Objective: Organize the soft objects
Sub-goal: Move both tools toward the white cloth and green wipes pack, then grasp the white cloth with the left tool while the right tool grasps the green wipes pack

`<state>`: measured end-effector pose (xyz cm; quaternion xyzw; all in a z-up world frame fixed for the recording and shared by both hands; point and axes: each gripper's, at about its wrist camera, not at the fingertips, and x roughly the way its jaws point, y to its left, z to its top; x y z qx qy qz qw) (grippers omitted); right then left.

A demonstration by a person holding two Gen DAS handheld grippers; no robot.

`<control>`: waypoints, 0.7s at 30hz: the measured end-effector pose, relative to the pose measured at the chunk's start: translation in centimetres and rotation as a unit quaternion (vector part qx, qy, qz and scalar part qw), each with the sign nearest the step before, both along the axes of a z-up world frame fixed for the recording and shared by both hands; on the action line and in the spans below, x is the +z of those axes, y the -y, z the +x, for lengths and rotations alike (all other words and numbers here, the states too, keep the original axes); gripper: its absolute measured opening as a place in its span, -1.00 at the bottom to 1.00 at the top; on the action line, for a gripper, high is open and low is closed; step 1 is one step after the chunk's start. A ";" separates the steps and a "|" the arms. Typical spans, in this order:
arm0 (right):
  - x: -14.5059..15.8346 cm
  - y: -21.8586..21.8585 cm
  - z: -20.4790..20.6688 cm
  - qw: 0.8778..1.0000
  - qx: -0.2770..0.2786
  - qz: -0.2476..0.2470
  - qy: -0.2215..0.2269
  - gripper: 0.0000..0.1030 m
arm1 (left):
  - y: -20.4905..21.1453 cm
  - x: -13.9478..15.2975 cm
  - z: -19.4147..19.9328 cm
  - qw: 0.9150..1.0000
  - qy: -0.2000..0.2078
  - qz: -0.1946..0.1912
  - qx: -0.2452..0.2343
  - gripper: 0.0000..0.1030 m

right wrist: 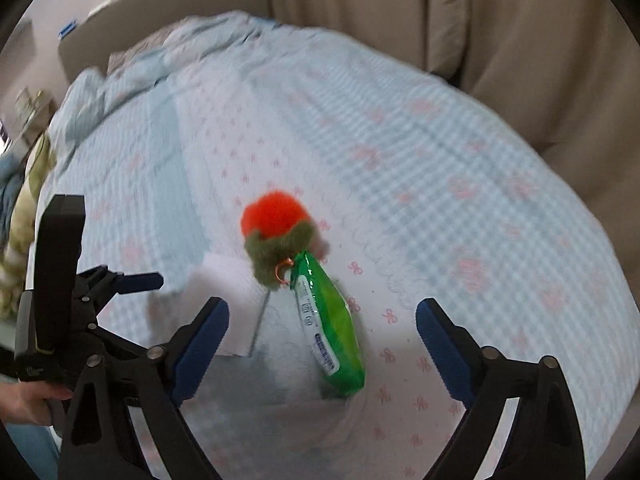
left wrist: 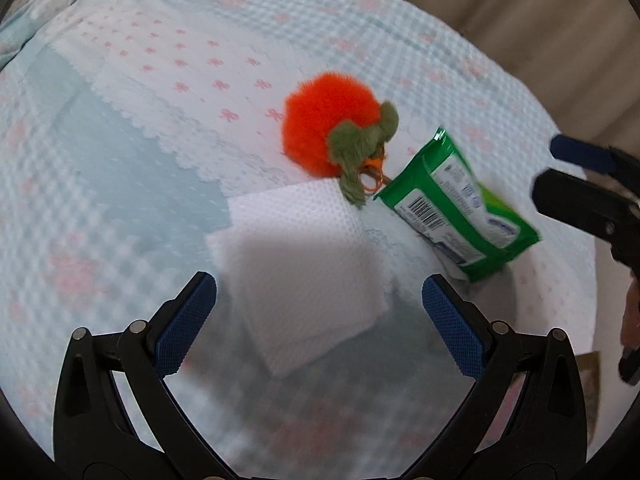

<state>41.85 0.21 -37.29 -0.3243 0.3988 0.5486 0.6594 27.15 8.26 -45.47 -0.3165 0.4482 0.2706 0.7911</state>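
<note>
Left tool (left wrist: 319,322): nearest the left wrist camera; its blue-padded jaws are spread wide with nothing pressed between them, and it is poised over the white folded cloth.
White folded cloth (left wrist: 298,264): laid flat on the bed, in line with the gap of the left tool; no pad is seen touching it.
Right tool (right wrist: 322,346): its jaws are held apart and empty, with the green wipes pack lying on the bed below the gap.
Green wipes pack (right wrist: 330,328): set on the bed just beside the cloth, one end close against the plush toy's green leaves.
Orange plush toy (left wrist: 330,128): a fluffy ball with green leaves and a small metal ring, resting on the bed behind the cloth and touching or nearly touching the pack — which of the two cannot be told.
Bed (left wrist: 120,200): covered with a pale blue checked quilt with pink bows.
Risk, cloth: only the top fold may be pinched, so that the cloth is unfolded when lifted.
Risk, pack: the slick wrapper may slip from the pads, or the toy's ring may be caught and dragged along — the two lie so close.
Risk, tools: both are crowded over one small cluster and could be knocked together.
</note>
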 end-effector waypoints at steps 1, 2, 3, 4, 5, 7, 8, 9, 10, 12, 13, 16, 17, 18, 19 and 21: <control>-0.6 -0.3 0.3 1.000 0.006 -0.005 -0.004 0.74 | 0.1 -0.7 0.5 1.000 -0.007 0.004 -0.002 0.98; -1.3 -0.7 0.6 1.000 0.014 -0.011 -0.011 0.71 | 0.2 -1.3 0.8 1.000 -0.011 0.007 -0.002 0.95; -2.0 -1.2 0.7 1.000 0.022 -0.017 -0.014 0.66 | 0.2 -1.8 1.1 1.000 -0.014 0.008 0.000 0.93; -2.7 -1.6 0.8 0.999 0.030 -0.024 -0.015 0.61 | 0.2 -2.2 1.3 1.000 -0.018 0.011 0.003 0.92; -3.1 -1.7 0.9 0.999 0.034 -0.028 -0.014 0.58 | 0.2 -2.4 1.4 1.000 -0.021 0.016 0.004 0.92; -4.5 -2.4 0.9 0.998 0.048 -0.041 -0.019 0.43 | 0.5 -2.5 1.8 0.999 -0.025 0.032 0.002 0.92; -5.0 -2.7 0.9 0.997 0.053 -0.046 -0.021 0.41 | 0.5 -2.5 2.0 0.999 -0.028 0.033 0.001 0.92; -5.5 -3.0 0.8 0.997 0.059 -0.051 -0.021 0.39 | 0.6 -2.6 2.1 0.999 -0.033 0.034 0.000 0.92; -6.0 -3.4 0.6 0.996 0.068 -0.059 -0.020 0.37 | 0.5 -2.7 2.3 0.999 -0.037 0.036 -0.003 0.92; -6.8 -3.8 0.4 0.994 0.079 -0.067 -0.019 0.31 | 0.5 -2.9 2.4 0.998 -0.040 0.038 -0.004 0.92; -7.2 -4.0 0.4 0.994 0.082 -0.071 -0.021 0.26 | 0.5 -3.0 2.5 0.998 -0.042 0.042 -0.005 0.92; -8.1 -4.3 0.3 0.993 0.089 -0.079 -0.022 0.06 | 0.8 -3.2 2.8 0.997 -0.054 0.058 -0.017 0.89; -8.3 -4.4 0.3 0.992 0.090 -0.080 -0.023 0.00 | 1.0 -3.2 2.8 0.996 -0.058 0.062 -0.018 0.80; -8.5 -4.4 0.2 0.992 0.090 -0.080 -0.024 -0.08 | 1.0 -3.2 2.8 0.996 -0.061 0.066 -0.020 0.73; -8.6 -4.5 0.2 0.992 0.089 -0.081 -0.023 -0.13 | 0.8 -3.1 2.6 0.996 -0.061 0.065 -0.020 0.69; -8.8 -4.4 0.1 0.992 0.088 -0.083 -0.021 -0.29 | 0.6 -2.9 2.3 0.996 -0.063 0.062 -0.016 0.45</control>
